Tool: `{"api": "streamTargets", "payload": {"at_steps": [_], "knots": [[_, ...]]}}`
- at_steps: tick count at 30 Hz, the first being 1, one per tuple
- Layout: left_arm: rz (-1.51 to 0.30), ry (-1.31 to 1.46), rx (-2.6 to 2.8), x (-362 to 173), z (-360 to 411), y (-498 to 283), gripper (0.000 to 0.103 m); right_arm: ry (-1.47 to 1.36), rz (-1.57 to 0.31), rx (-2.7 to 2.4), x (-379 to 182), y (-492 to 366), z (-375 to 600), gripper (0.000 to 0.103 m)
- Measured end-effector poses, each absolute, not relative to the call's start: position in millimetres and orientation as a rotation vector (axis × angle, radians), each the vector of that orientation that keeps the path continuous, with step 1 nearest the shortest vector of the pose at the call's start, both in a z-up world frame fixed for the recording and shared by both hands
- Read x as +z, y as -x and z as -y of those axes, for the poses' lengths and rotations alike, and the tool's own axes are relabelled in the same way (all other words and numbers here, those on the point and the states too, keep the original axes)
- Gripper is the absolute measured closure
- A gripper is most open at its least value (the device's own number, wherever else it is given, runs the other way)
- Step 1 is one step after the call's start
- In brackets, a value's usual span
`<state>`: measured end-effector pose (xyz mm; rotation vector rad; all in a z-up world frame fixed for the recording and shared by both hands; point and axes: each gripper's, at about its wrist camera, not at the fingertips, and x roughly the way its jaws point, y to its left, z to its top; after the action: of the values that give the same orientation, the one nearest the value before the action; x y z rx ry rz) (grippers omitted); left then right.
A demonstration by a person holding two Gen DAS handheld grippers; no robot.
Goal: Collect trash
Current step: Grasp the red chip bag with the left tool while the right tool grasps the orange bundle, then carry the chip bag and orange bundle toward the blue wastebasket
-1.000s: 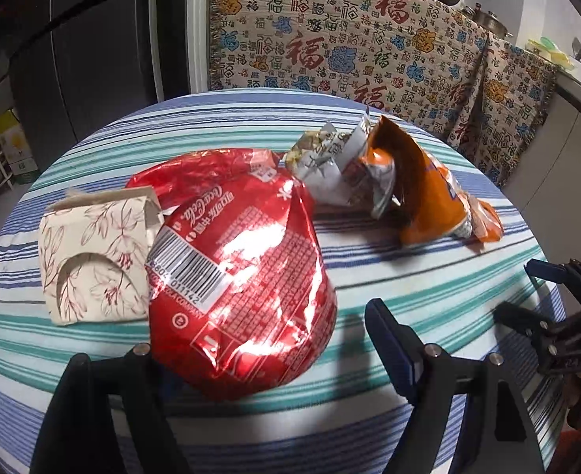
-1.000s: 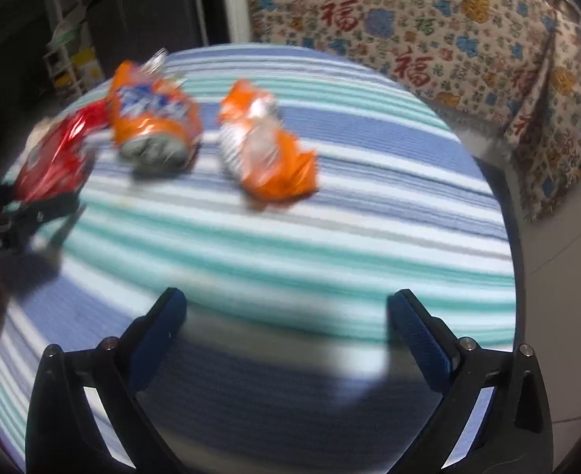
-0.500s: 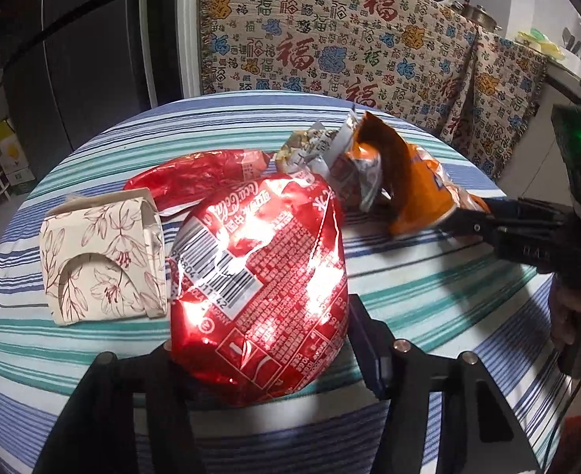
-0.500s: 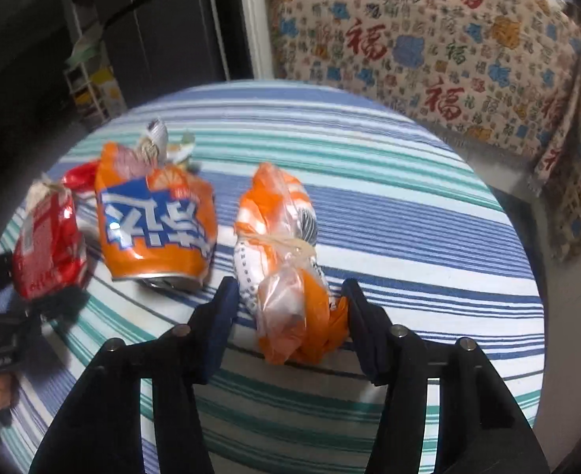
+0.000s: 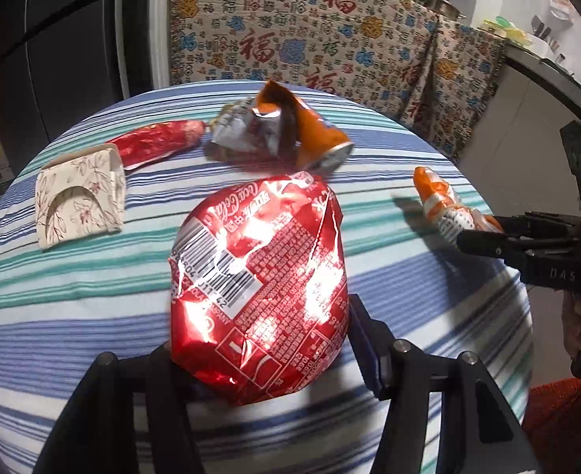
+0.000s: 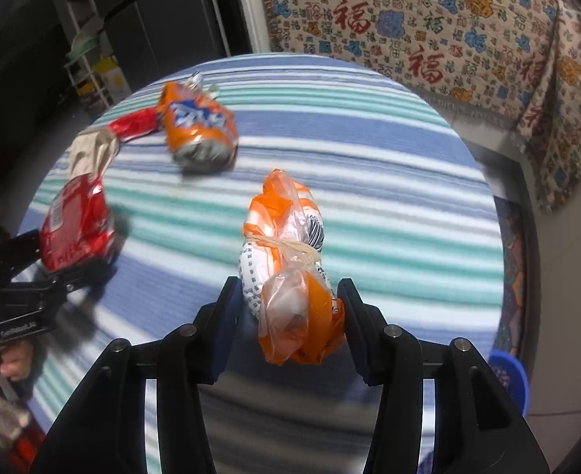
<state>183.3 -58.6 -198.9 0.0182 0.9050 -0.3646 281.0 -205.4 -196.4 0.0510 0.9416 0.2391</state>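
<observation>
My left gripper (image 5: 263, 349) is shut on a crushed red cola can (image 5: 263, 272), held just above the striped round table (image 5: 93, 288). The can hides the left fingertip. In the right wrist view the same can (image 6: 75, 229) shows at the left in that gripper. My right gripper (image 6: 290, 316) is shut on a tied orange plastic bag bundle (image 6: 290, 268), its pads pressing both sides. The bundle (image 5: 442, 201) also shows at the right in the left wrist view. A crushed orange soda can (image 6: 197, 130) lies farther back on the table.
A floral paper napkin holder (image 5: 79, 193) stands at the left, a red wrapper (image 5: 156, 144) and a silver wrapper (image 5: 239, 130) behind it. A patterned cloth (image 5: 330, 39) hangs beyond the table. A blue round container (image 6: 507, 375) sits on the floor at the right.
Both grippers closed on their items. The left one now holds the red can lifted and shifted right. The right one took the orange bundle and drew it away from the orange can.
</observation>
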Motion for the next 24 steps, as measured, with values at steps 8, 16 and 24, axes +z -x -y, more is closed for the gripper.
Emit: {"api": "streamTargets", "payload": {"at_steps": [8,16,24], "knots": [[-0.909,-0.033,-0.377,-199.4,82.9,-168.6,0.044,-0.032,-0.941,0.213,-202.1,-246.7,210.0,0.052],[-0.906,-0.040,-0.367,-196.0,99.5,-164.2,0.044,-0.074,-0.923,0.184,-200.1,-238.7,227.6,0.052],[-0.899,-0.060,-0.370,-193.8,110.8,-160.4,0.044,-0.057,-0.899,0.177,-193.9,-232.5,229.0,0.052]]}}
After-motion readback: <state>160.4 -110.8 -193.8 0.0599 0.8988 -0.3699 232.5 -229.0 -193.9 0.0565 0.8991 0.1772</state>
